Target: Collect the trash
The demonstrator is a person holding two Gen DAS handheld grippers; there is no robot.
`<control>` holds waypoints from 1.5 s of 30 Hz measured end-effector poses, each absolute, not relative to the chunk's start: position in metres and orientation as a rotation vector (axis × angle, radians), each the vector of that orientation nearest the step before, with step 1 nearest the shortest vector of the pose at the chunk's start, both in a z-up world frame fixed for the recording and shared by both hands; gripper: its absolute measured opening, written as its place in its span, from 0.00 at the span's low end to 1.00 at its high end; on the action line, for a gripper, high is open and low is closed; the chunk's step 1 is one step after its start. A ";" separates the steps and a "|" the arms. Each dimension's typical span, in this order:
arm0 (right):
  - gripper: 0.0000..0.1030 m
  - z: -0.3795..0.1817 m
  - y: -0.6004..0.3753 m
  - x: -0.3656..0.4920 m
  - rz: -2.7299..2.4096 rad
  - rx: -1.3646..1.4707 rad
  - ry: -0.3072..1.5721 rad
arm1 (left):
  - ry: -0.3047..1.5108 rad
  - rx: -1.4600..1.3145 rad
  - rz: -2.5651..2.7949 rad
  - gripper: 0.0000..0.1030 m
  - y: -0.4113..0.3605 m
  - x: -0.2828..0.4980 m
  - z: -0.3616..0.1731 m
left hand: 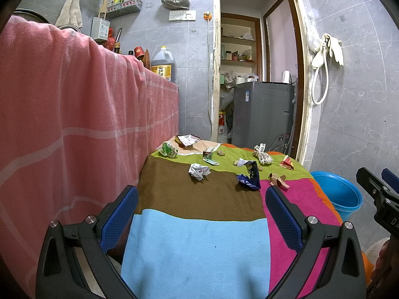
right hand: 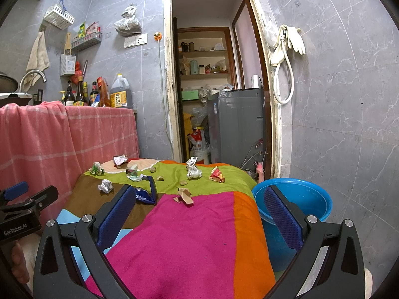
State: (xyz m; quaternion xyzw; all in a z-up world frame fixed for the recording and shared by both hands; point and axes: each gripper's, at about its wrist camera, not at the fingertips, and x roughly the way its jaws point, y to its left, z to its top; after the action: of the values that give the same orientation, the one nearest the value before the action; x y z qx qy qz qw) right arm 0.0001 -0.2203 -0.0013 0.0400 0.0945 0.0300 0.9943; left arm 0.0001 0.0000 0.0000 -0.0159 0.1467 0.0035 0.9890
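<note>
While my left gripper (left hand: 201, 214) and right gripper (right hand: 199, 214) both hover spread wide and empty over the colour-block cloth (right hand: 189, 236), the crumpled trash (right hand: 147, 191) lies ahead beside the blue bucket (right hand: 311, 199), and "GenRobot.AI" reads on the left gripper's body.

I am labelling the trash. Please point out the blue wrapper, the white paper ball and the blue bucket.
blue wrapper (left hand: 249, 178): left wrist view, its middle.
white paper ball (left hand: 198, 171): left wrist view, its centre.
blue bucket (right hand: 314, 199): right wrist view, inner wall.
</note>
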 end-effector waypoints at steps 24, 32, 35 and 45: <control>1.00 0.002 -0.234 0.026 0.079 0.061 0.188 | 0.341 -0.026 0.007 0.97 -0.005 0.030 0.000; 1.00 0.017 -0.247 0.067 0.118 0.023 0.180 | 0.405 -0.072 -0.042 0.97 -0.013 0.075 0.009; 1.00 0.020 -0.254 0.083 0.128 0.023 0.190 | 0.437 -0.094 -0.071 0.97 -0.015 0.092 0.009; 1.00 -0.001 -0.258 0.145 0.215 0.034 0.345 | 0.565 -0.119 -0.132 0.85 -0.022 0.150 -0.005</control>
State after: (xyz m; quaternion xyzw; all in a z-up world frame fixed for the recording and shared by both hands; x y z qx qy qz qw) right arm 0.1446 -0.2577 -0.0012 0.0166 0.1712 0.1068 0.9793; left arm 0.1505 -0.0219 -0.0048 -0.0585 0.2783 -0.0650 0.9565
